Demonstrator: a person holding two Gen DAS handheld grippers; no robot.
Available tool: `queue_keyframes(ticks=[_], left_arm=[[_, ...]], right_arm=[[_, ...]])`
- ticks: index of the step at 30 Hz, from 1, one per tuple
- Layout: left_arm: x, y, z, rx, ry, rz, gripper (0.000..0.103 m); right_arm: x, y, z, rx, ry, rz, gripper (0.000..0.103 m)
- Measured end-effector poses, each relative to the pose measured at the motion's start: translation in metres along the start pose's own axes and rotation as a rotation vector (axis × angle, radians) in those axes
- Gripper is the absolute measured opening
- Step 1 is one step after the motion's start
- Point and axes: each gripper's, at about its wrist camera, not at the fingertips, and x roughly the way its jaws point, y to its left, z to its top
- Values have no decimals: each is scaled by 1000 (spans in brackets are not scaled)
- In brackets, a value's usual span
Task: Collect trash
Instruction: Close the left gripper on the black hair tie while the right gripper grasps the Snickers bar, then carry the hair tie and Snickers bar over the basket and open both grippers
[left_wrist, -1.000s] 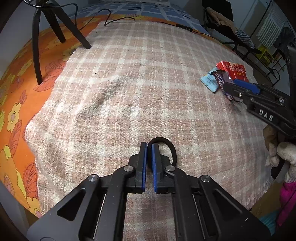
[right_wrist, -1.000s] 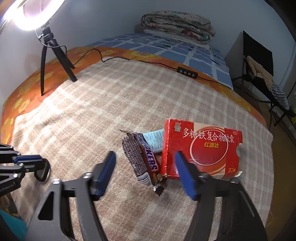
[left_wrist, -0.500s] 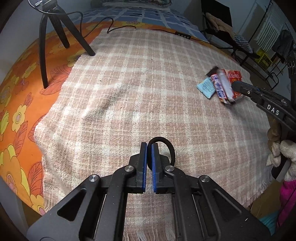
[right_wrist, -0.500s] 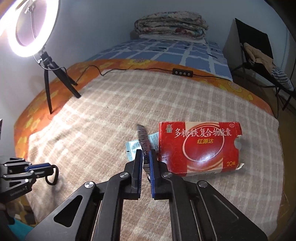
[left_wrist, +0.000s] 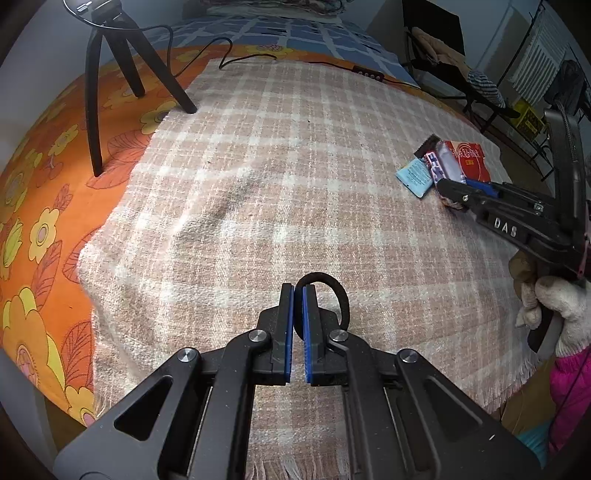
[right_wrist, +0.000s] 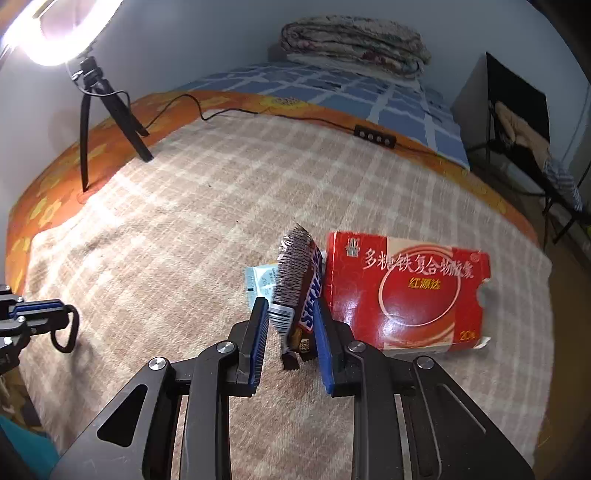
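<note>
Step in hand: gathering the trash into one heap at the far right of the plaid blanket. My right claw stands with its jaws part open on either side of the Snickers wrapper; the wrapper stands on edge between the pads, leaning against the right pad, with a clear gap at the left pad, so I judge it let go or only loosely propped, not clamped. It sits just beside the red box, with the blue sachet lying flat on its other side, partly under it. My left claw is nearly closed, pinching a black hair tie whose loop hangs out to the right of the jaws, over the near edge of the blanket and well apart from the heap. Next move, as I judge it: draw the right claw back clear of the wrapper without dragging it, then carry the hair tie across to the heap, or pick the pieces up for a bin if there is one. No bin shows in either view. Hard to make out: whether the wrapper's lower end touches the blanket, since my fingers cover it; the wrapper's top is blurred. In the left view the right claw's tips are seen side-on and hide part of the heap.
</note>
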Motion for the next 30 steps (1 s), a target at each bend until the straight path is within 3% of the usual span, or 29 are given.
queue_keyframes(ticks=[1,2,3,10,18,30], left_arm=[[1,0,1,0,0,0,2],[0,1,1,-1,-1,0,2],[0,1,1,-2,-1,0,2],[-7,-2,0,0,-12,-16,2],[-28,-18,-16,49,-30,-42,2],[-65,-45,-59,120,-49,-85,2]], right_arm=[[2,-3,0,15,3,10,19],[3,-7,0,39,-1,27,6],[3,-9,0,51,-1,35,4],[-14,-23,1,127,-52,72,3],[-52,-11,-8,67,-84,103,3],[-119,24,-53,-27,-108,173,3]])
